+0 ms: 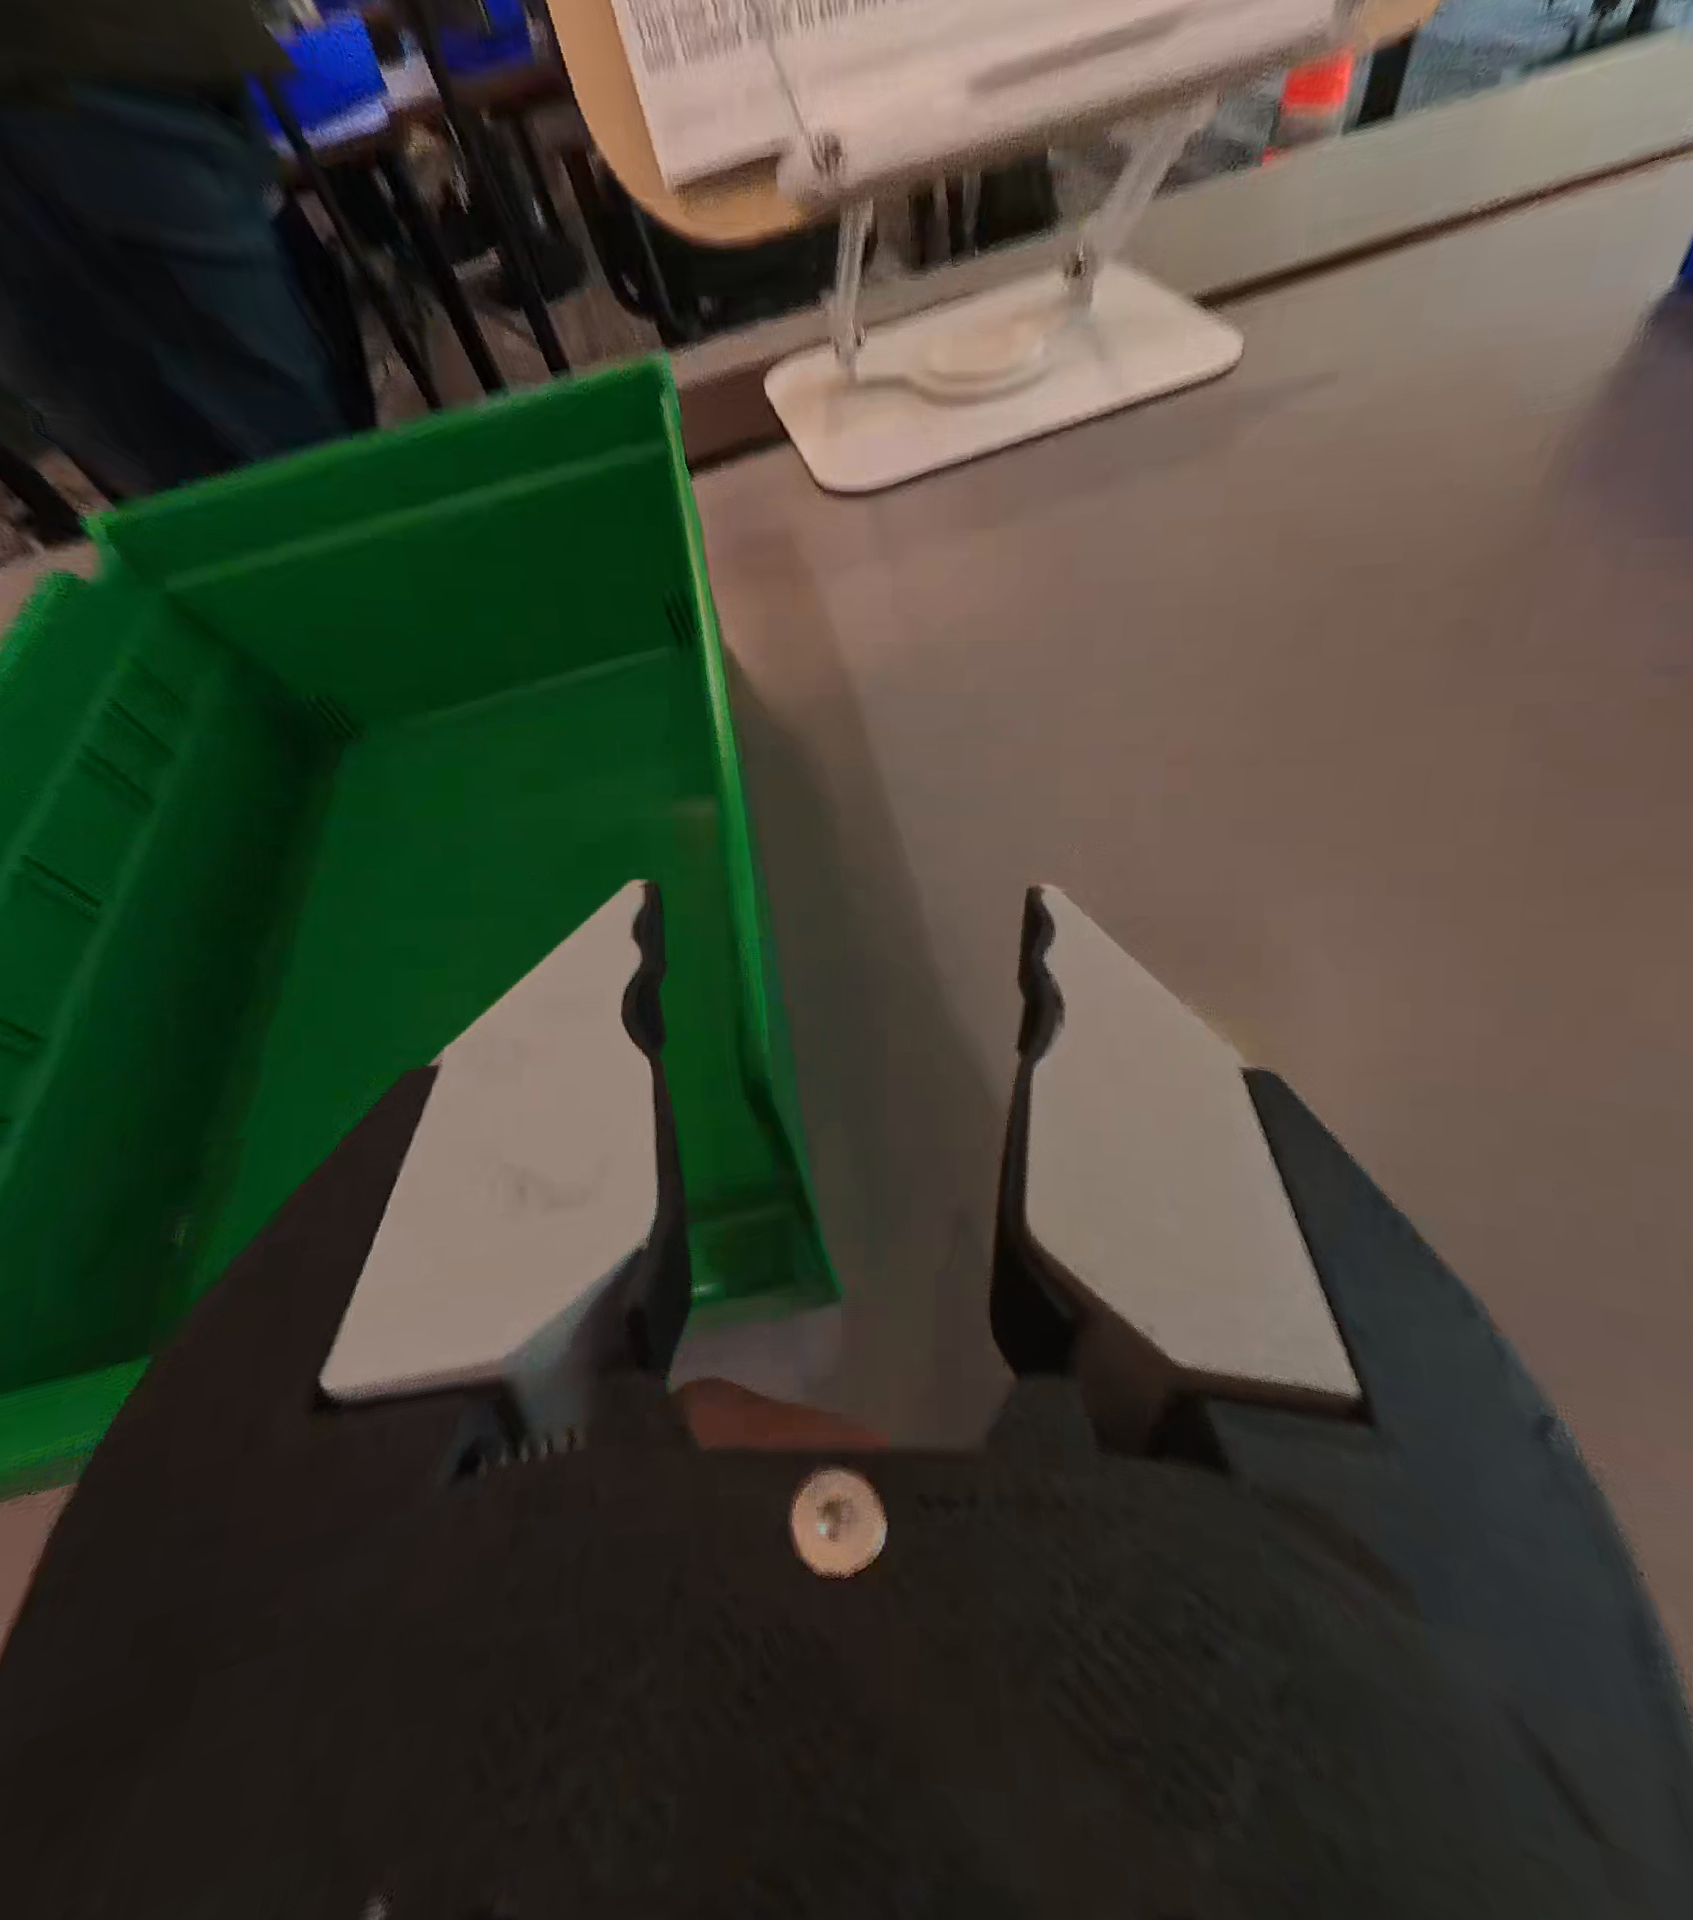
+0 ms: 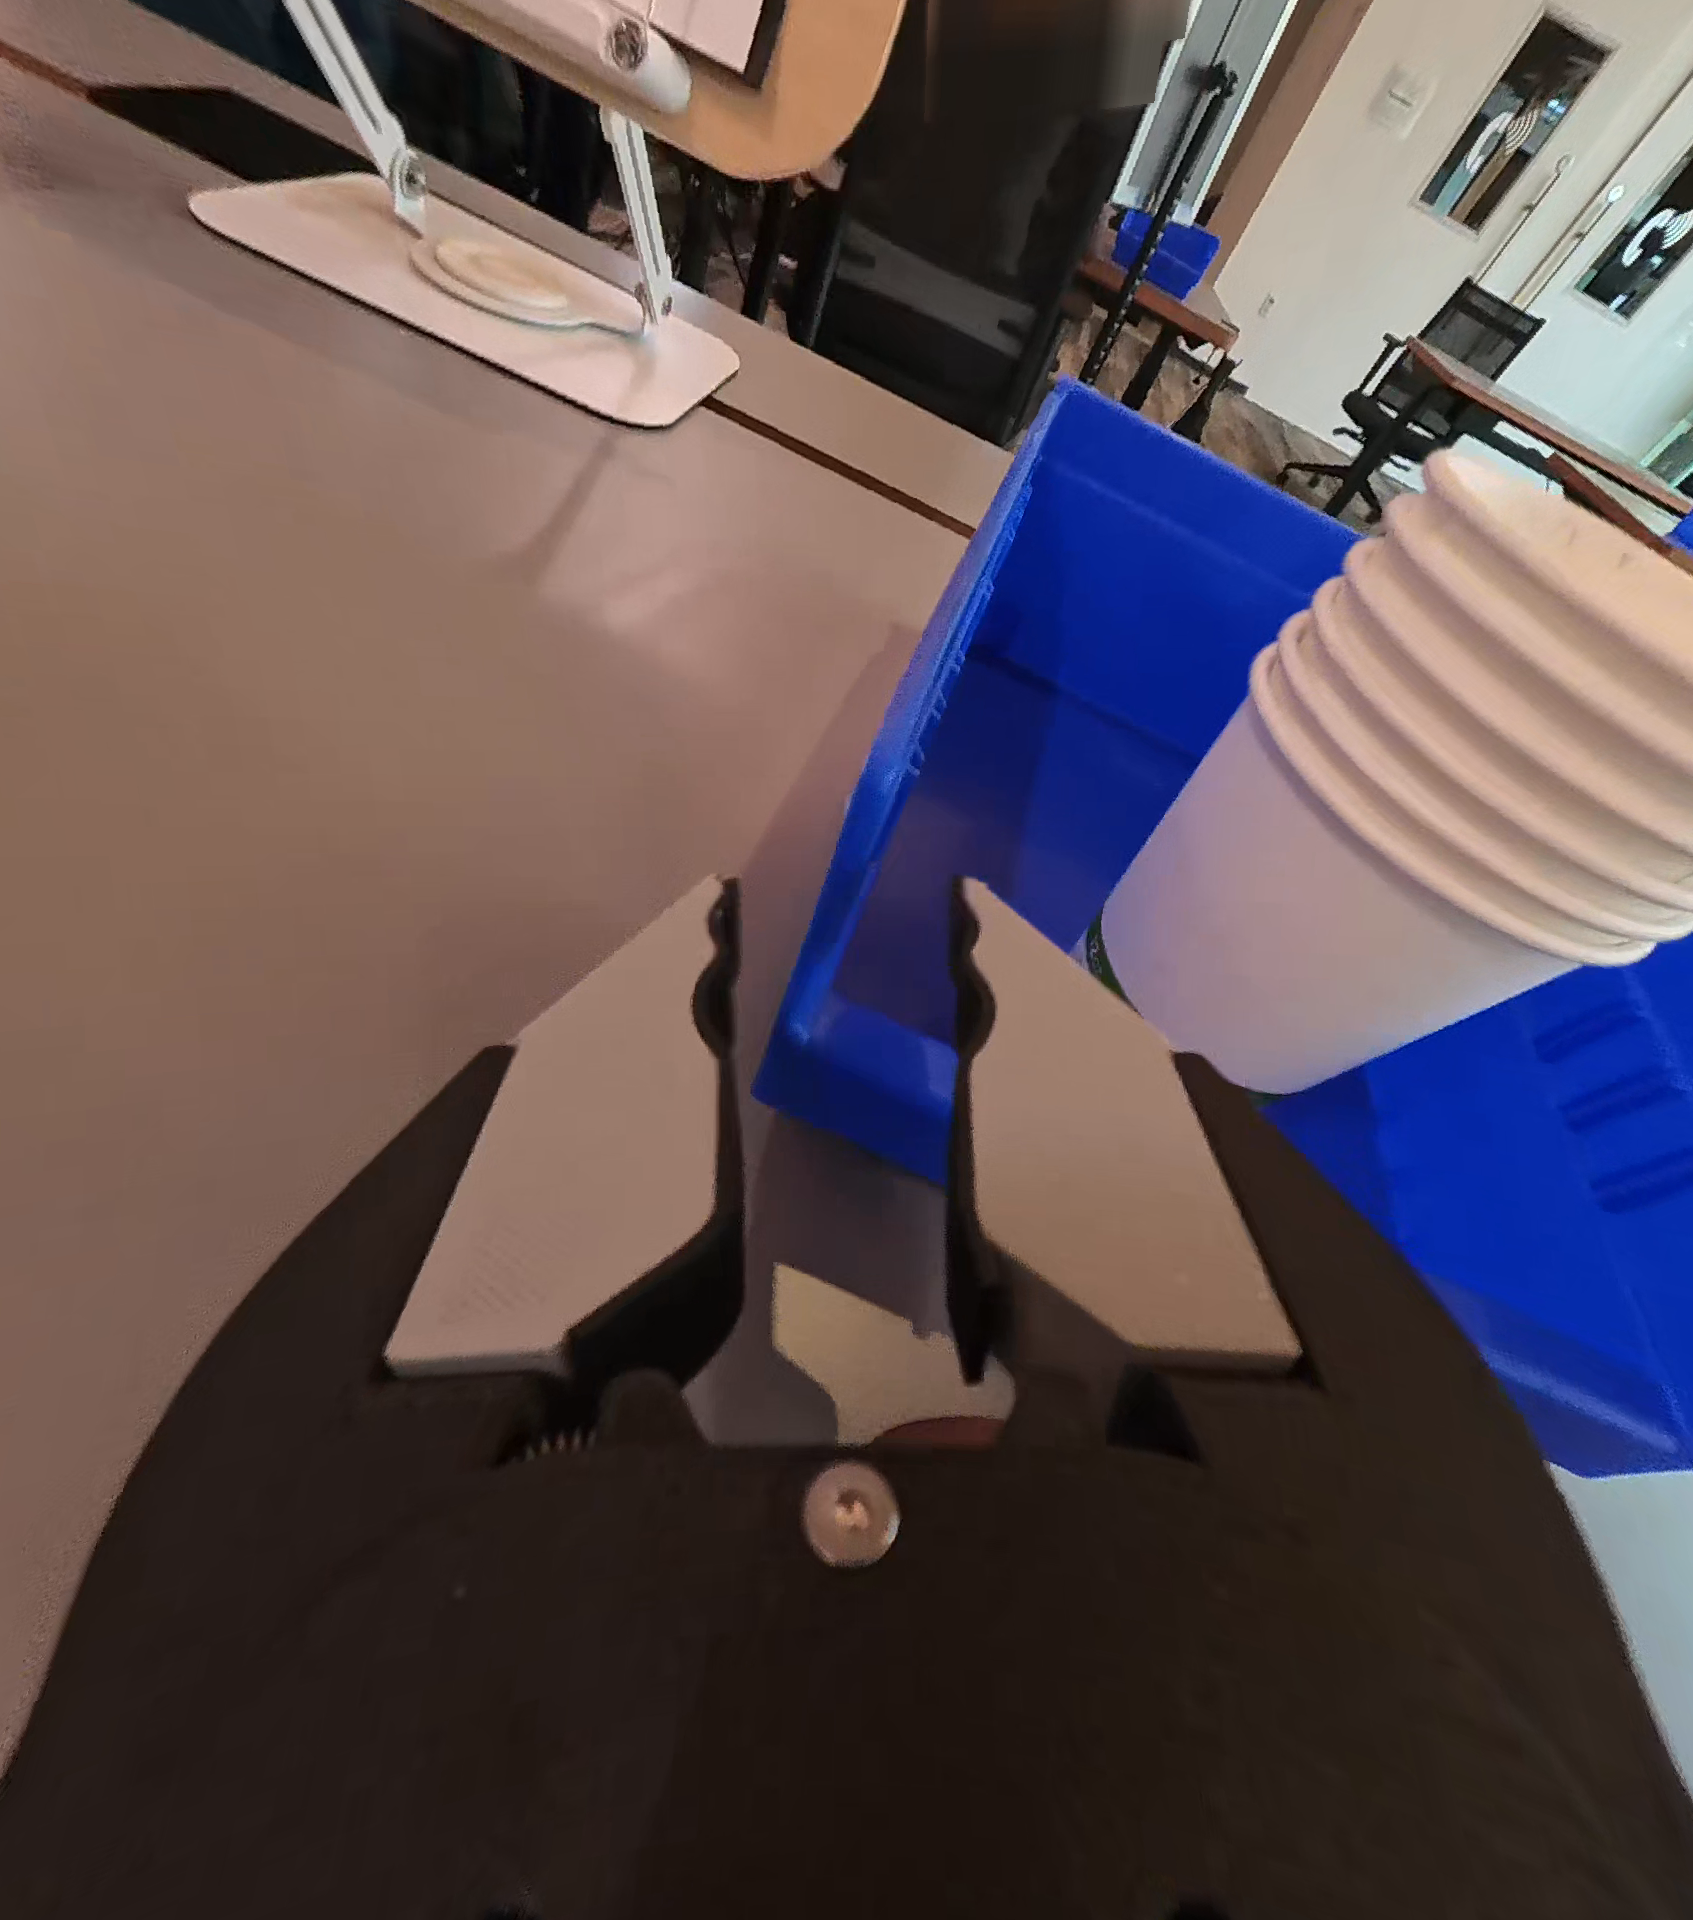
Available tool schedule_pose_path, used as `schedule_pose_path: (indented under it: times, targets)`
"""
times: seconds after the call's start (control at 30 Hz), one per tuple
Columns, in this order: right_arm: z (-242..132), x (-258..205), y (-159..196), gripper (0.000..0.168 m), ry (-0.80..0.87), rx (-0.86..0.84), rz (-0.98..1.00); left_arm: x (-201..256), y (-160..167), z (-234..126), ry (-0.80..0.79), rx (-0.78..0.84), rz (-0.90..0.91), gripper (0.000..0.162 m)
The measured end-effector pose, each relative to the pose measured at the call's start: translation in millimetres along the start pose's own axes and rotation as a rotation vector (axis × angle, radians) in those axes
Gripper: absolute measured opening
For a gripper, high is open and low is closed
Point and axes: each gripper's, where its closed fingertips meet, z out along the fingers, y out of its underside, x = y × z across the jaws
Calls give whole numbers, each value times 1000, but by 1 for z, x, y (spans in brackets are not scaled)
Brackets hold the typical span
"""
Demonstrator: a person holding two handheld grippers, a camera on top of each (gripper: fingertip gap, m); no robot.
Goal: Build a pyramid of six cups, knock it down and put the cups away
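The nested stack of white paper cups lies tilted in the blue plastic bin, its long axis slanting up and to the right, rims out over the bin's edge and base down inside. The right tongs hang partly open and empty just beside the bin's near corner. The left tongs gape wider, empty too, above the grey counter next to an open green plastic bin. A white stand sits farther back.

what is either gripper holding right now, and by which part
Nothing is held. The left gripper and right gripper are both open and empty above the table; the stack of cups sits untouched in the blue bin.
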Motion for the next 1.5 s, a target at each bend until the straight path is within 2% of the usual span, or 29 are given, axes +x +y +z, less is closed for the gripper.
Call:
schedule_pose_path:
  times: [0.03,0.07,0.1,0.13,0.17,0.33,0.53,0.63,0.73,0.83,0.9,1.03,1.17,1.27,1.33,1.43,1.5]
  targets:
    - [0,0,2,21,-14,-9,-7,1,13,10,12,-46,6,58]
    - [0,-2,4,14,-46,-14,-13,1,24,18,15,-83,18,54]
    - [0,-4,5,10,-71,-17,-4,-4,28,23,-23,-82,47,35]
    - [0,-4,5,9,-76,-18,2,-13,25,23,-86,-61,82,8]
    - [0,-4,5,9,-78,-19,3,-17,24,23,-109,-52,88,5]
    - [-3,-20,0,11,-178,5,15,-27,11,12,-58,3,8,2]
    - [-6,-53,-12,13,-228,27,-46,-23,-30,-19,35,144,-142,2]
    - [-8,-87,-24,15,-338,38,18,-7,-54,-36,92,216,-157,2]
    - [-11,-143,-45,19,-497,60,52,15,-80,-54,118,293,-142,2]
    - [-23,-191,-71,14,-624,136,46,33,-106,-76,160,383,-160,2]
    - [-36,-192,-90,26,-613,202,37,43,-116,-89,189,416,-135,2]
    - [-90,-169,-126,22,-709,317,36,48,-126,-110,204,470,-106,2]
    - [-114,-97,-137,11,-606,405,55,47,-125,-111,173,472,-85,2]
    - [-97,-26,-116,10,-460,379,135,44,-124,-107,159,478,-89,2]
    - [-79,10,-92,6,-445,299,248,41,-126,-110,166,486,-96,1]
    - [-43,46,-43,2,-402,139,363,37,-132,-120,180,513,-104,1]
    - [-22,53,-14,0,-386,53,390,32,-135,-128,185,533,-113,2]
